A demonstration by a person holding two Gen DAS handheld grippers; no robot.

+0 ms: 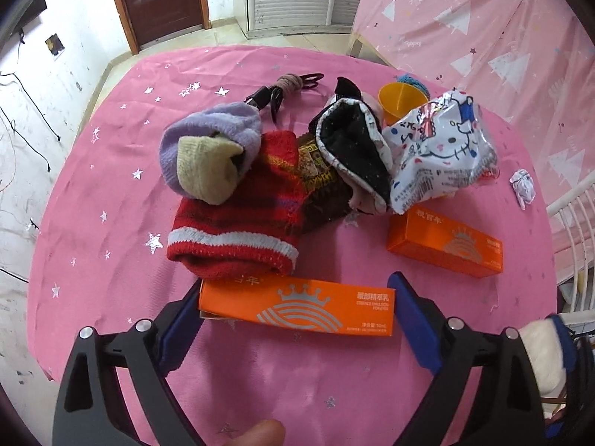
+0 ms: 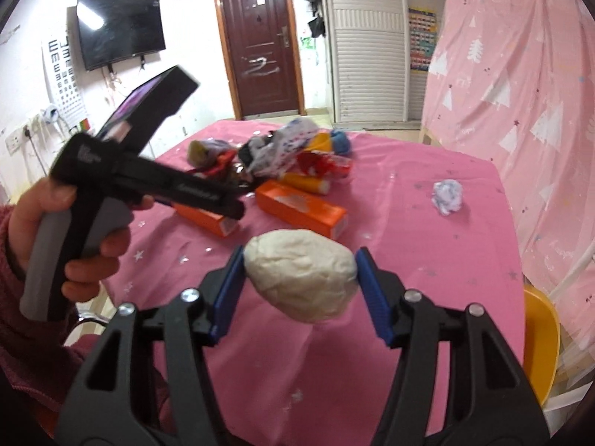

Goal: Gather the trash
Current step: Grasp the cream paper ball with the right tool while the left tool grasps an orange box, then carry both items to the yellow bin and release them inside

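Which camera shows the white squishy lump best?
The right wrist view: the white lump sits big and whole between the right hand-held gripper fingers, above the pink tablecloth. The left wrist view catches only a blurry piece of it at the right edge.

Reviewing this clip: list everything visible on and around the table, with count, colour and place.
Carton boxes: 2, orange; one between the left fingers, one nearer the right edge.
Knit socks: several, red-striped, purple, black; table centre.
Cartoon wrapper: 1, white; beside the socks.
Cup: 1, yellow; behind the pile.
Crumpled paper: 1, white; right edge.
Tablecloth: 1, pink with stars.
White wad: 1; in the right gripper.
Left gripper: black, blue pads.
Right gripper: same.
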